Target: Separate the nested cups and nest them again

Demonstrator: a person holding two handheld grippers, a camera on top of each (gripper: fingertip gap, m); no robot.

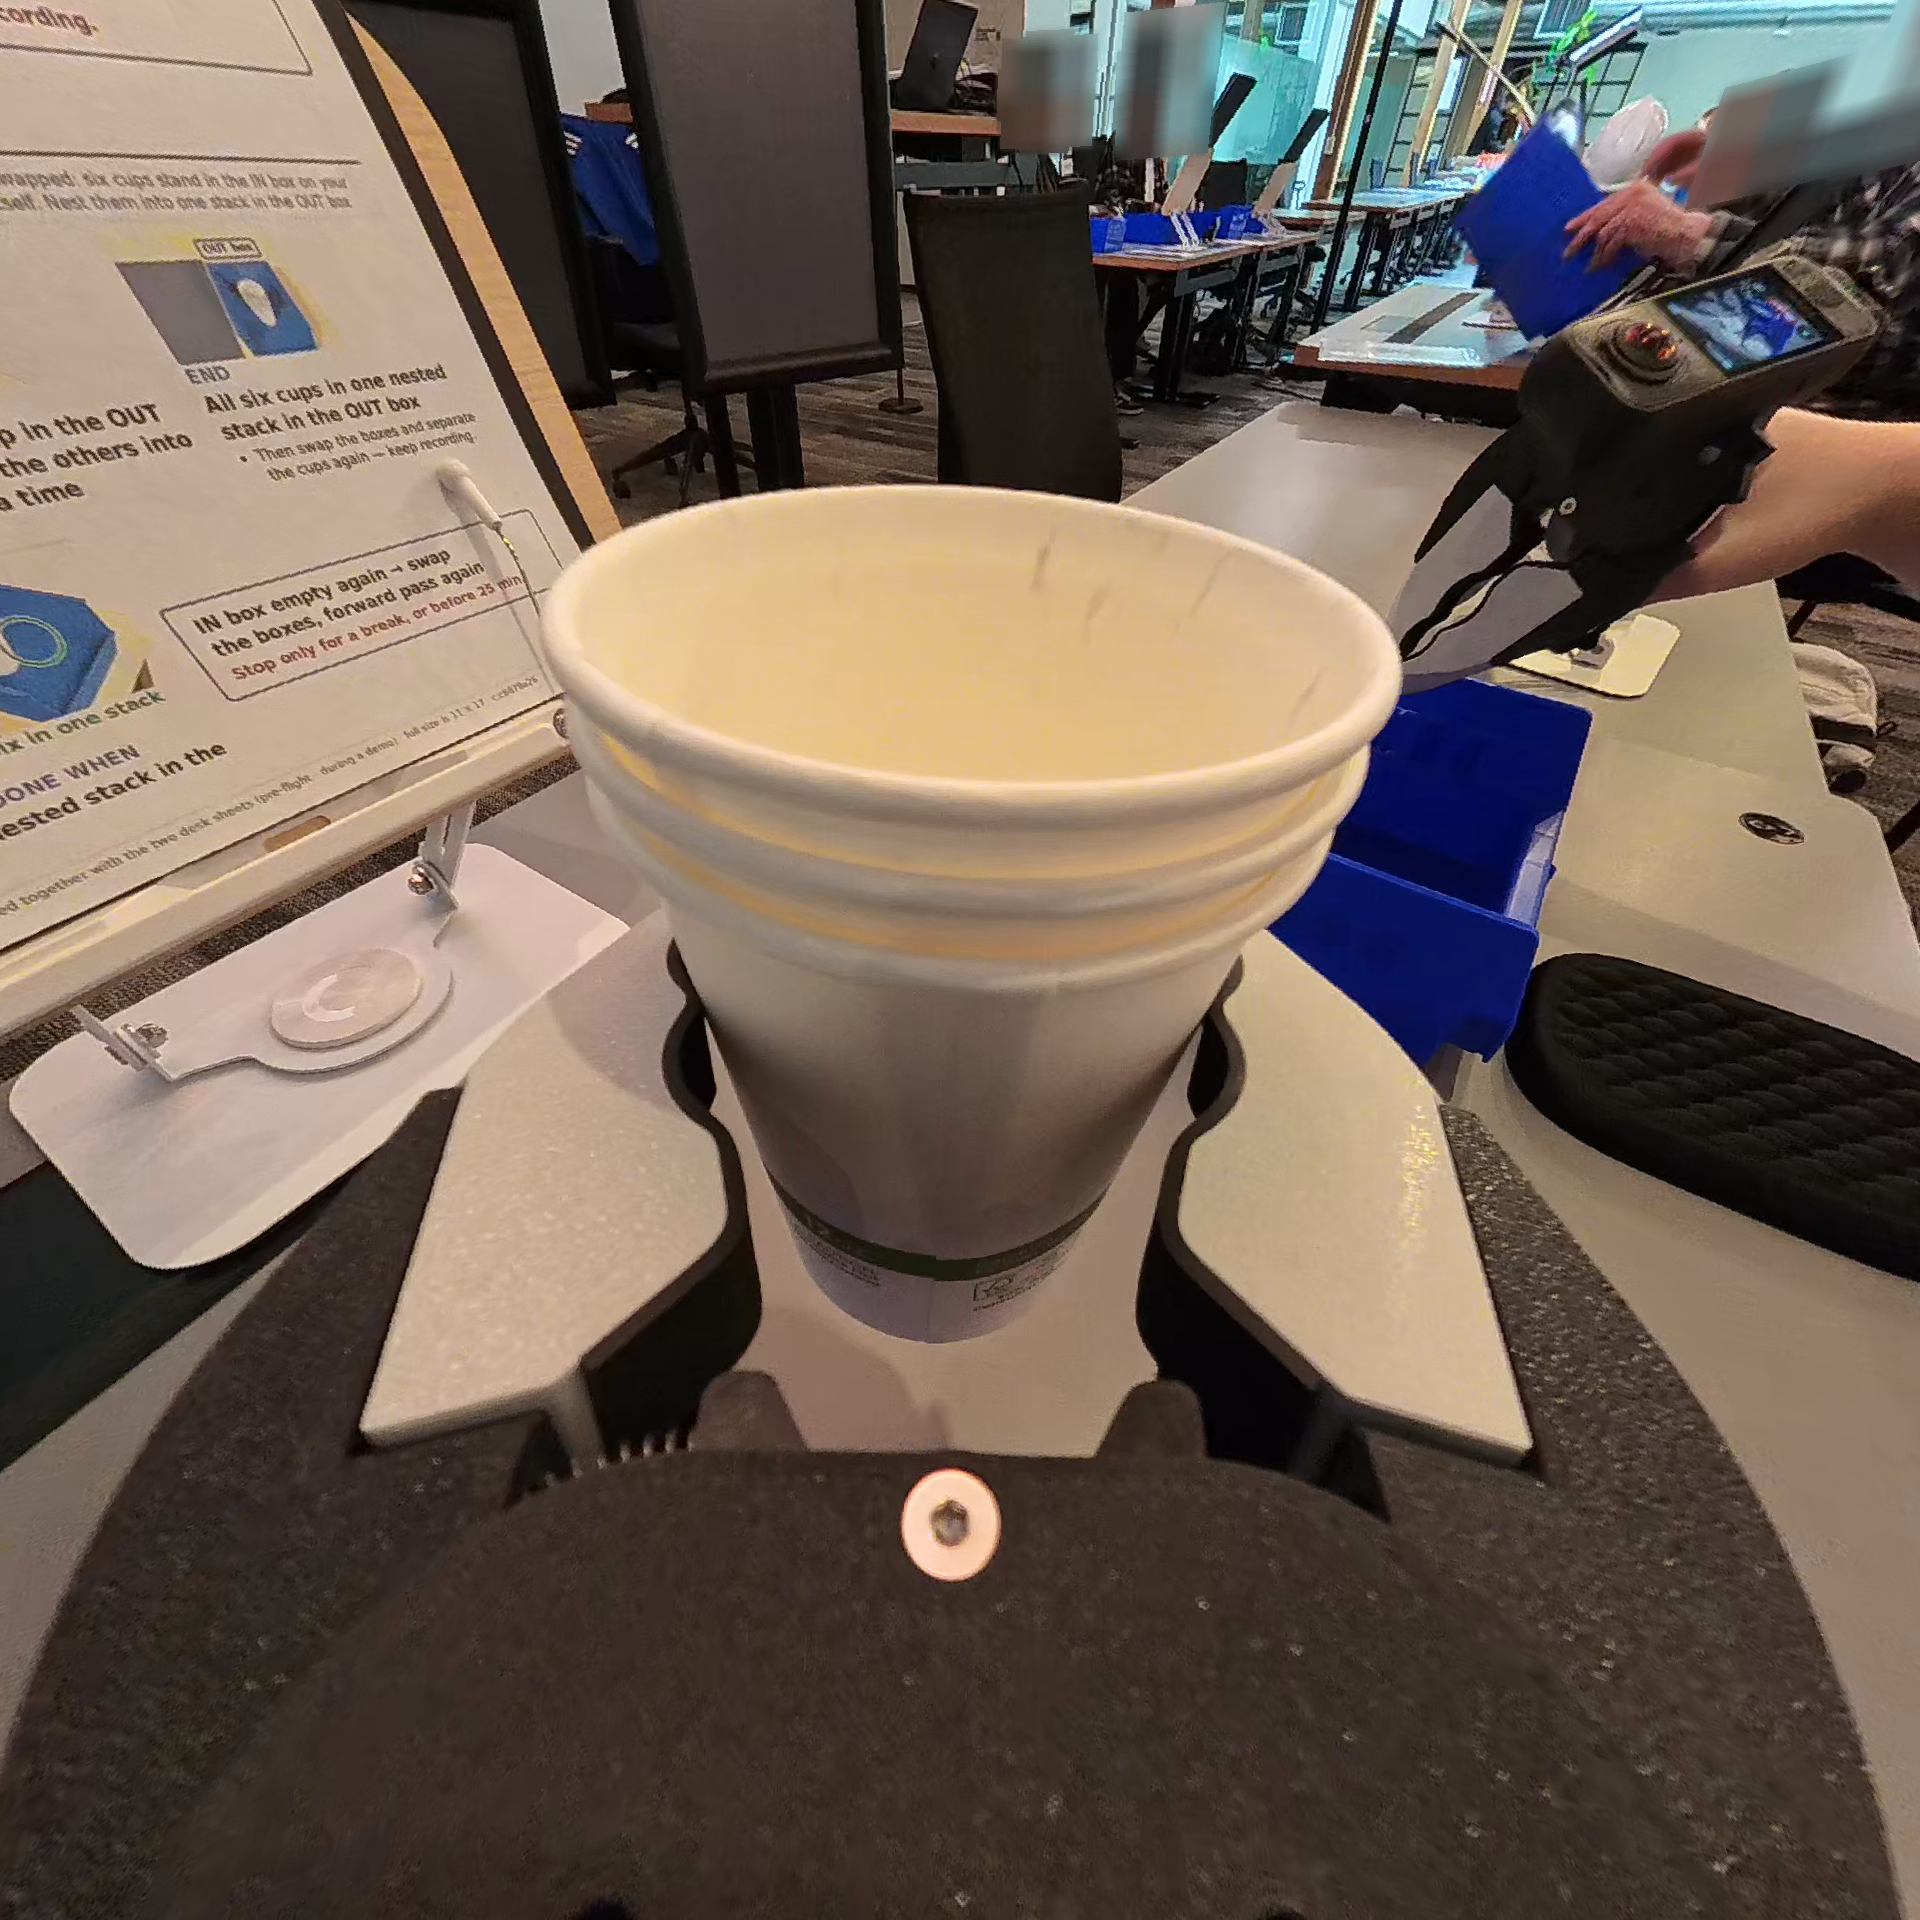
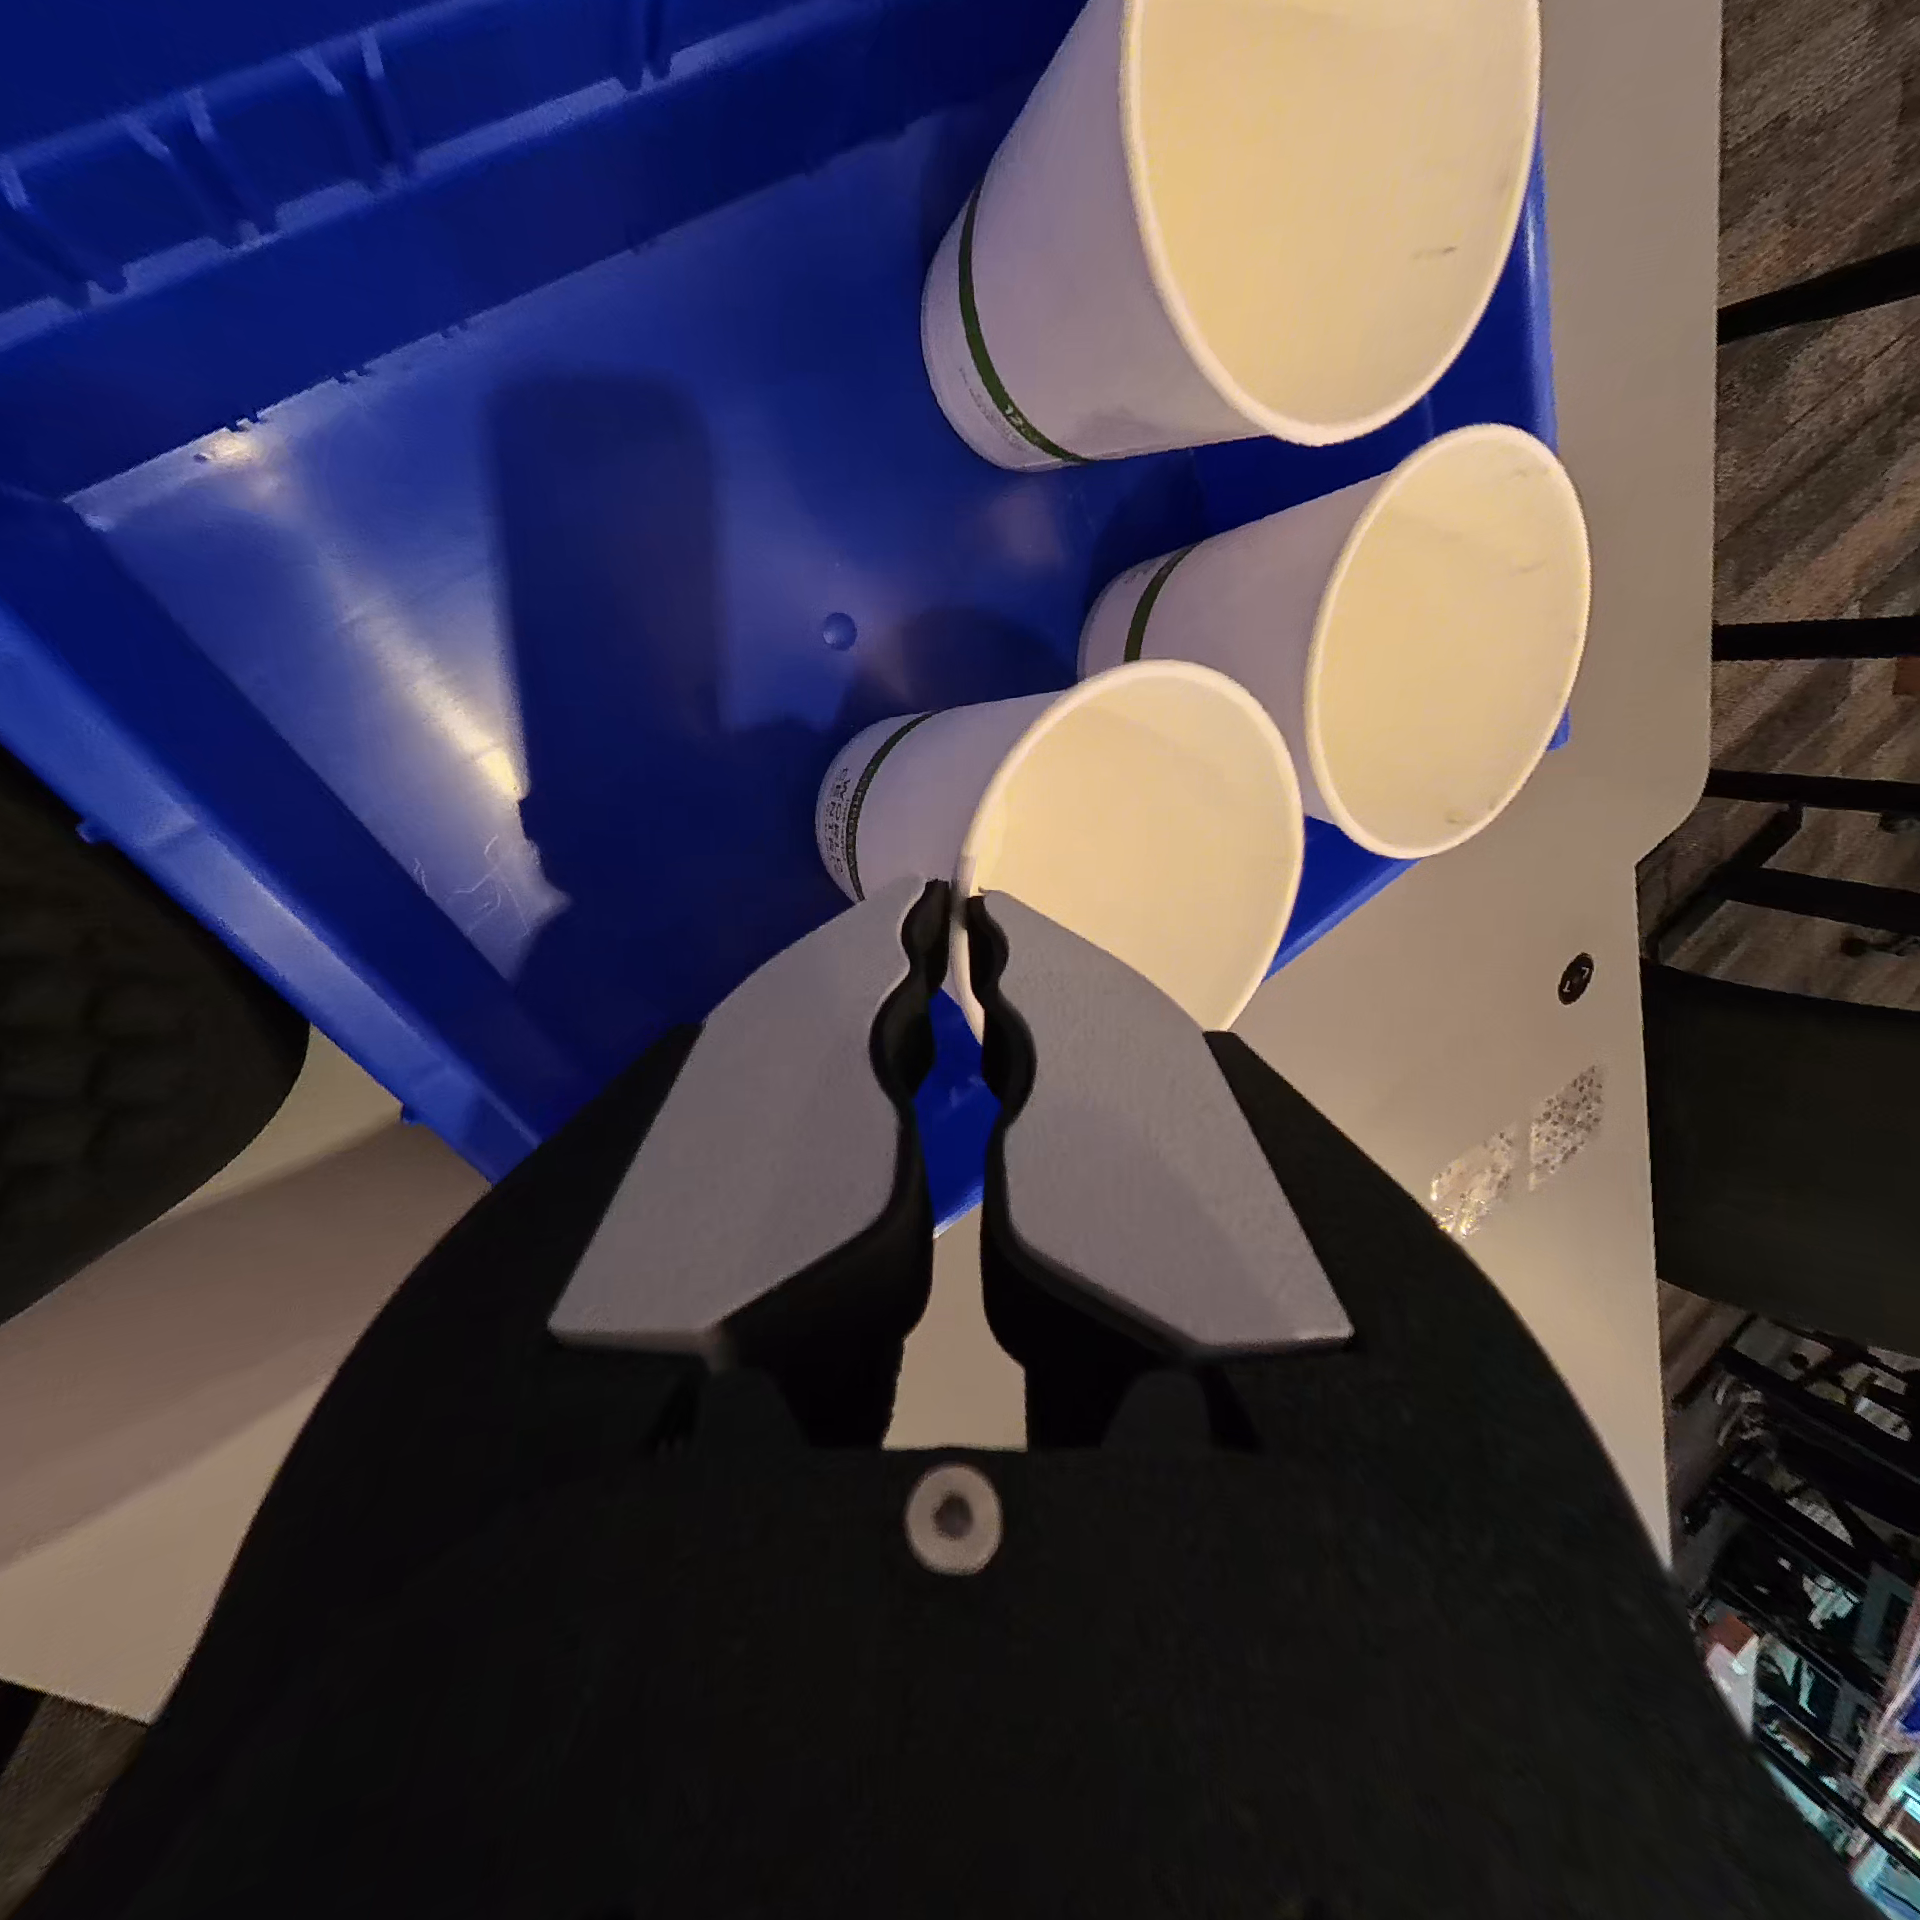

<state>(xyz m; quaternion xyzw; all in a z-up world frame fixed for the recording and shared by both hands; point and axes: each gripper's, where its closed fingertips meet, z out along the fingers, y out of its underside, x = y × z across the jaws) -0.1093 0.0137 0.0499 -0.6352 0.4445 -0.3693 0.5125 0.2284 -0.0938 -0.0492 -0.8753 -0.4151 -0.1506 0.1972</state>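
Observation:
My left gripper [image 1: 956, 997] is shut on a stack of nested white paper cups [image 1: 966, 831], with three rims showing, and holds it upright above the grey table. In the right wrist view, three single white cups stand in a blue bin [image 2: 416, 623]: a near cup [image 2: 1132, 831], a middle cup [image 2: 1444, 644] and a far cup [image 2: 1320, 208]. My right gripper [image 2: 956, 904] is shut on the near cup's rim, one finger inside and one outside. The right gripper also shows in the left wrist view [image 1: 1455, 613], over the blue bin [image 1: 1455, 810].
An instruction board [image 1: 208, 520] on a white stand base [image 1: 260, 1091] stands at the left. A black padded mat [image 1: 1714, 1091] lies right of the bin. The table edge [image 2: 1683, 727] runs just beyond the bin. People and desks are far behind.

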